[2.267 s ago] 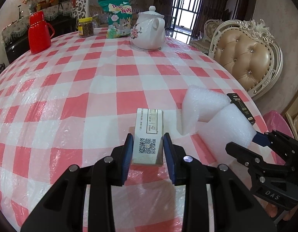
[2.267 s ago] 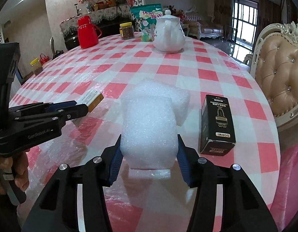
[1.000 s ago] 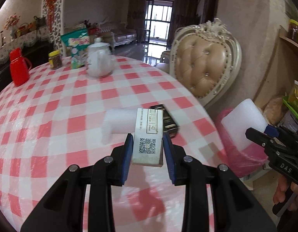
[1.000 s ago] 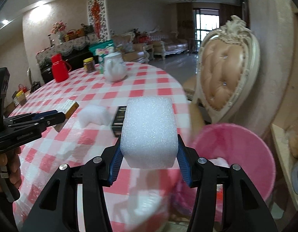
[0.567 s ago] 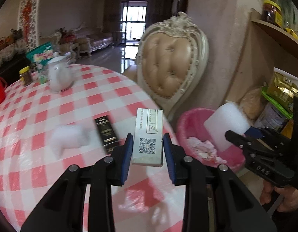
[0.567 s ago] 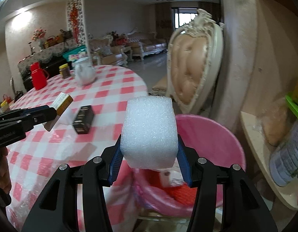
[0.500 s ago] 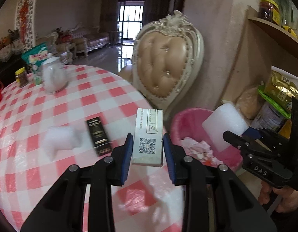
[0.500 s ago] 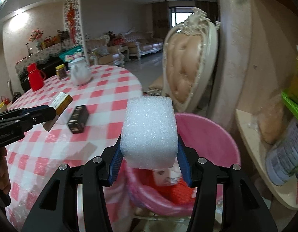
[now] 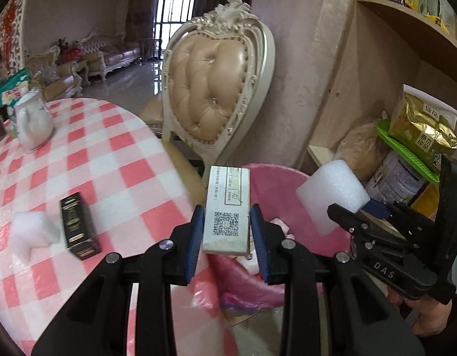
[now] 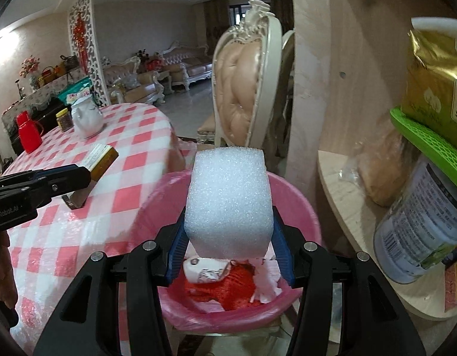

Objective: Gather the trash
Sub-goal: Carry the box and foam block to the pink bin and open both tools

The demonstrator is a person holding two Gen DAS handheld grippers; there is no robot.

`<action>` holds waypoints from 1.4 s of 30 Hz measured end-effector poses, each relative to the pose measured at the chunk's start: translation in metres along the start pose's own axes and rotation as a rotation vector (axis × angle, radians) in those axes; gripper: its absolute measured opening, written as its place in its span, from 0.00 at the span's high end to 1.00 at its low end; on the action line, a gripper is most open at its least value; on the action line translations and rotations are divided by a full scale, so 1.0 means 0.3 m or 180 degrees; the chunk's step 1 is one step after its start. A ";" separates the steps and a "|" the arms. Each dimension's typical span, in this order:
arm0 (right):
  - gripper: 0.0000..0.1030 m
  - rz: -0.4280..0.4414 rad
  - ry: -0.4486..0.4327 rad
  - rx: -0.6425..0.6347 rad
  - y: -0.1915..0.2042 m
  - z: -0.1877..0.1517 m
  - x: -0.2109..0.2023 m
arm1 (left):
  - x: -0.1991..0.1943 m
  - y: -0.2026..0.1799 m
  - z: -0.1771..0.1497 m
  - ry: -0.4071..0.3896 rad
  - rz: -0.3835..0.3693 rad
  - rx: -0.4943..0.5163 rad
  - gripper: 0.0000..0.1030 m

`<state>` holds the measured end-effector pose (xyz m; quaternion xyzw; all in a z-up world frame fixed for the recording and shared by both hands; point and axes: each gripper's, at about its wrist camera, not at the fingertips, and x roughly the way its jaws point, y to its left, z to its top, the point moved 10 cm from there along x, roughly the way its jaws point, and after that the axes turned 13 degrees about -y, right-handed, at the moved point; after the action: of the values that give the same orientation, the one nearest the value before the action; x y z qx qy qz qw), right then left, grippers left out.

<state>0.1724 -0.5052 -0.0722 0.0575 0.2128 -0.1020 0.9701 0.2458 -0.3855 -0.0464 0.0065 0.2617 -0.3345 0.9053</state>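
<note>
Now our right claw (image 10: 228, 249) is clamped on the white foam block (image 10: 228, 201), held right above the pink bin (image 10: 302, 207) beside the table (image 10: 89, 216); we judge it best to part the fingers only once the block sits well inside the rim, so the light foam cannot bounce out. Our left claw (image 9: 228, 234) grips the small white box (image 9: 227, 207) near the bin's table-side rim and should come further over before letting go. Another foam piece (image 9: 32, 231) and a black box (image 9: 77, 225) wait on the table.

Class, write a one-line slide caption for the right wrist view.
Right hand-held gripper holds a foam block over the pink bin.
</note>
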 end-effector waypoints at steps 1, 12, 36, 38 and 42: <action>0.52 -0.0008 0.0003 0.0003 -0.007 -0.001 0.003 | 0.013 -0.008 0.000 0.0011 -0.0014 -0.0002 0.70; 0.51 -0.0026 0.0036 0.0035 -0.045 -0.013 0.033 | 0.131 -0.074 -0.009 0.0160 -0.0180 -0.0054 0.68; 0.32 -0.0038 0.0025 0.0051 -0.033 -0.004 0.047 | 0.107 0.007 -0.022 0.0140 -0.0043 -0.0146 0.57; 0.30 -0.0029 0.0018 0.0045 -0.024 -0.002 0.047 | 0.098 0.030 -0.021 0.0131 -0.0010 -0.0161 0.57; 0.29 0.0001 0.0020 0.0028 -0.002 -0.003 0.048 | 0.078 0.080 -0.022 0.0111 0.0060 -0.0197 0.57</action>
<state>0.1849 -0.5081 -0.0792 0.0621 0.2154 -0.1025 0.9691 0.2723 -0.3798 -0.0674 -0.0132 0.2876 -0.3174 0.9035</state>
